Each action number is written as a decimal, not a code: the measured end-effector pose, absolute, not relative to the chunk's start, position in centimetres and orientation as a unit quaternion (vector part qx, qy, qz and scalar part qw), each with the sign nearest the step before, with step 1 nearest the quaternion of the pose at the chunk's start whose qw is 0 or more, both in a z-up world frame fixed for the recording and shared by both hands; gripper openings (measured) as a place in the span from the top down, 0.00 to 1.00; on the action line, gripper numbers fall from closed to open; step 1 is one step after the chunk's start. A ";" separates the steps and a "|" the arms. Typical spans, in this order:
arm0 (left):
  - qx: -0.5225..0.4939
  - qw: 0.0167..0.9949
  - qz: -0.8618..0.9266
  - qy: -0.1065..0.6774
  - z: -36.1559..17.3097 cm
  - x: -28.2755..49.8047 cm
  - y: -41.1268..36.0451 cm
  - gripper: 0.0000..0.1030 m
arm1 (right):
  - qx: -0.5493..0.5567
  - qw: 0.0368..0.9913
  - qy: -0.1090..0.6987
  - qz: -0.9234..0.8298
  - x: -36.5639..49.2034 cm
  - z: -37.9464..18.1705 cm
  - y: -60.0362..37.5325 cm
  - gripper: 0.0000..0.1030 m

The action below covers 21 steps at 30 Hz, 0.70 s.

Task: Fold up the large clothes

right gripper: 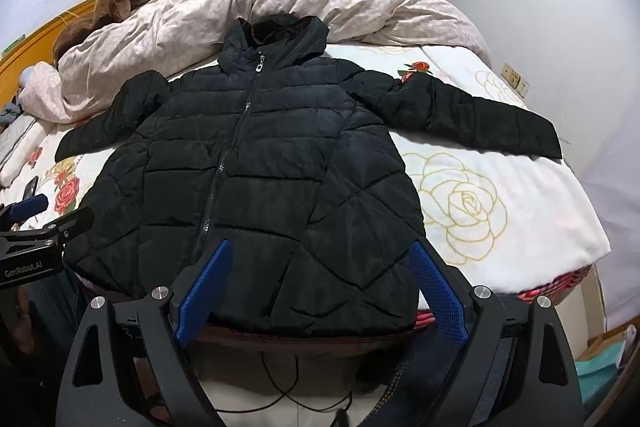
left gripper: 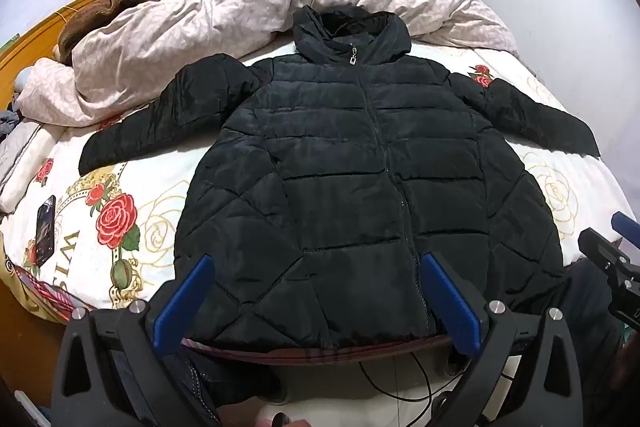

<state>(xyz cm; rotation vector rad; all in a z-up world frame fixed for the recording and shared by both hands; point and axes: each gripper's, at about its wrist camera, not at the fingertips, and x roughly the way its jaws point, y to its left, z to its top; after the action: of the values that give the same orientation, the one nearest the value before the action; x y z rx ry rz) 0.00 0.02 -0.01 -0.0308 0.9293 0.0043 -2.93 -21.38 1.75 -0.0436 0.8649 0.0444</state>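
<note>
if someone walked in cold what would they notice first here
A black hooded puffer jacket lies zipped and face up across the bed, both sleeves spread wide, its hem at the near edge. Behind the hood a pinkish duvet is heaped up, and red roses on the bedsheet stand out beside the left sleeve. Both grippers, left and right, hover open over the hem.

bed (left gripper: 560, 195) under jacket (left gripper: 360, 195), duvet (left gripper: 224, 15)
</note>
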 end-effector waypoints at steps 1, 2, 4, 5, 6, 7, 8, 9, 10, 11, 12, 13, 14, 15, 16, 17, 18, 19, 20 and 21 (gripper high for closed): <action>-0.014 0.894 0.003 0.448 0.0 0.0 0.0 0.00 | -0.021 0.907 0.419 0.023 -2.9 1.7 -21.4 0.12; -0.013 0.894 0.004 0.448 0.0 0.0 0.0 0.00 | -0.020 0.908 0.418 0.023 -2.9 1.7 -21.4 0.12; -0.014 0.895 0.004 0.447 0.0 -0.1 0.1 0.00 | -0.021 0.908 0.418 0.023 -2.9 1.6 -21.4 0.13; -0.014 0.895 0.004 0.446 0.1 -0.1 0.2 0.00 | -0.020 0.908 0.418 0.023 -2.9 1.6 -21.4 0.12; -0.014 0.895 0.005 0.446 -0.5 -0.3 0.1 0.00 | -0.020 0.908 0.418 0.023 -2.9 1.6 -21.4 0.12; -0.013 0.896 0.006 0.445 -0.6 -0.4 0.2 0.00 | -0.020 0.908 0.419 0.023 -2.8 1.6 -21.4 0.12; -0.013 0.896 0.006 0.444 -0.5 -0.5 0.1 0.00 | -0.021 0.908 0.419 0.023 -2.8 1.6 -21.4 0.12; -0.011 0.894 0.006 0.448 -0.4 -0.4 0.1 0.00 | -0.021 0.908 0.419 0.023 -2.9 1.6 -21.3 0.12; -0.010 0.894 0.007 0.449 -0.4 -0.4 0.0 0.00 | -0.021 0.908 0.419 0.023 -2.9 1.6 -21.2 0.12; -0.008 0.894 0.007 0.449 -0.3 -0.4 0.0 0.00 | -0.020 0.908 0.419 0.023 -2.8 1.6 -21.3 0.12; -0.008 0.894 0.008 0.448 -0.3 -0.3 -0.1 0.00 | -0.020 0.907 0.419 0.023 -2.8 1.6 -21.3 0.12; -0.008 0.893 0.007 0.449 -0.3 -0.3 -0.1 0.00 | -0.020 0.907 0.419 0.023 -2.8 1.6 -21.2 0.12; -0.008 0.893 0.007 0.449 -0.3 -0.3 -0.1 0.00 | -0.020 0.907 0.420 0.023 -2.8 1.7 -21.1 0.12; -0.008 0.893 0.008 0.449 -0.2 -0.3 -0.1 0.00 | -0.020 0.907 0.420 0.023 -2.8 1.7 -21.1 0.12; -0.008 0.893 0.008 0.449 -0.2 -0.3 -0.1 0.00 | -0.020 0.907 0.420 0.023 -2.9 1.8 -21.0 0.12; -0.008 0.893 0.007 0.449 -0.2 -0.3 0.0 0.00 | -0.020 0.907 0.420 0.023 -2.9 1.8 -20.9 0.12; -0.008 0.893 0.007 0.450 -0.2 -0.3 0.0 0.00 | -0.020 0.907 0.420 0.023 -2.8 1.5 -21.2 0.12; -0.008 0.893 0.008 0.450 -0.2 -0.3 0.0 0.00 | -0.020 0.907 0.420 0.023 -2.9 1.4 -21.3 0.12; -0.008 0.893 0.008 0.450 -0.3 -0.3 0.0 0.00 | -0.020 0.907 0.420 0.023 -2.8 1.4 -21.3 0.12; -0.007 0.893 0.009 0.451 -0.3 -0.3 0.0 0.00 | -0.020 0.907 0.421 0.023 -2.8 1.4 -21.2 0.12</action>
<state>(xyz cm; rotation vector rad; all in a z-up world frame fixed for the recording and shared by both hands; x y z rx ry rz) -0.27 -0.02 -0.29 -0.0147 0.9347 0.0177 -2.83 -21.23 1.44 -0.0416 0.8682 0.0471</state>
